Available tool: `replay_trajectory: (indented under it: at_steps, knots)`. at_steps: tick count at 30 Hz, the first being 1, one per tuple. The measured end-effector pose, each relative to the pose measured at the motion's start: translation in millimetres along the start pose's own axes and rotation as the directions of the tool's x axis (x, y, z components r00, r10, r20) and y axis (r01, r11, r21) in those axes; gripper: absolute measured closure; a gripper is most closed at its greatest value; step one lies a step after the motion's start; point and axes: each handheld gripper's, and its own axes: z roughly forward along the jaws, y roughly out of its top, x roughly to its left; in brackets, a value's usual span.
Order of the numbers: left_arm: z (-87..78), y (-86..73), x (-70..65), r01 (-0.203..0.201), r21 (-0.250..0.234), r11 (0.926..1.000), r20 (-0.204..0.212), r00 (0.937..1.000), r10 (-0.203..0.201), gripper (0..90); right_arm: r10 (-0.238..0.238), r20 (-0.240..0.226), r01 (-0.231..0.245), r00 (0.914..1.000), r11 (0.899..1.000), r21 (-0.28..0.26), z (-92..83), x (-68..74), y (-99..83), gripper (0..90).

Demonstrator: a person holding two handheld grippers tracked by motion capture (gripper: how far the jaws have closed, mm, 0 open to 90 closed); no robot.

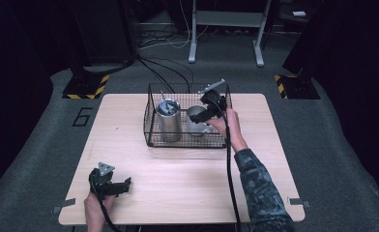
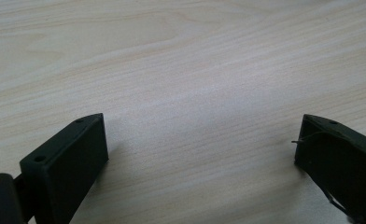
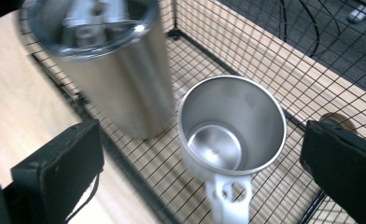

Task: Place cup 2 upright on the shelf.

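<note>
Your right gripper [image 1: 203,115] hangs over the wire basket [image 1: 151,116] at the far middle of the surface [image 1: 187,183], its jaws spread wide on either side of the open steel mug [image 3: 231,128] without touching it. The mug stands upright on the basket floor, empty, its white handle [image 3: 228,198] pointing back toward you. Just beside it, to its left, stands the taller steel tumbler [image 3: 118,79] with its clear lid [image 3: 90,23] on. So I judge the grasp not yet made: nothing is held, and both vessels sit inside the basket. What is left is to lower onto the mug, close on its rim or wall, and lift it clear of the wire. Your left gripper [image 1: 114,186] rests low over bare wood at the near left corner, jaws likewise apart and holding nothing
</note>
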Motion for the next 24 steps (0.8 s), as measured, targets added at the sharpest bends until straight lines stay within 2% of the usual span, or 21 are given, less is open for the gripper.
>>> replay_trajectory:
  at_steps: [5,8,9,10,11,14,22,24]
  knots:
    - [0.1,0.0,0.1,-0.001,-0.002,1.0,-0.001,1.0,0.001,2.4,-0.034,-0.005,0.034,0.9994,0.999,-0.028,-22.0,12.5,-8.9,0.0]
    - [0.0,0.0,-0.1,0.001,0.0,1.0,0.0,1.0,-0.001,2.4,-0.069,0.0,0.069,0.9976,0.997,-0.037,-34.1,19.2,-16.9,0.0]
    - [0.0,0.0,-0.1,0.001,0.0,1.0,0.0,1.0,-0.001,2.4,-0.053,0.003,0.053,0.9986,0.998,-0.043,-38.0,23.1,-20.4,0.0]
    - [0.1,0.0,0.0,0.0,-0.002,1.0,-0.001,1.0,0.0,2.4,-0.079,0.011,0.08,0.9968,0.995,-0.052,-41.3,24.0,-23.7,0.0]
    - [0.1,0.0,0.1,-0.001,-0.002,1.0,-0.001,1.0,0.001,2.4,-0.064,0.008,0.064,0.9979,0.997,-0.051,-46.0,27.7,-28.3,0.0]
    - [0.1,0.0,0.1,-0.001,-0.002,1.0,-0.001,1.0,0.001,2.4,-0.105,0.023,0.106,0.9942,0.992,-0.065,-54.3,29.9,-38.8,0.0]
    - [0.0,0.0,0.1,-0.003,-0.002,1.0,-0.002,1.0,0.003,2.4,-0.089,0.049,0.092,0.9948,0.993,-0.068,-72.0,33.7,-83.3,0.0]
    - [0.0,0.0,0.1,-0.003,-0.002,1.0,-0.002,1.0,0.003,2.4,-0.061,0.054,0.064,0.9967,0.996,-0.064,-73.7,32.7,-99.1,0.0]
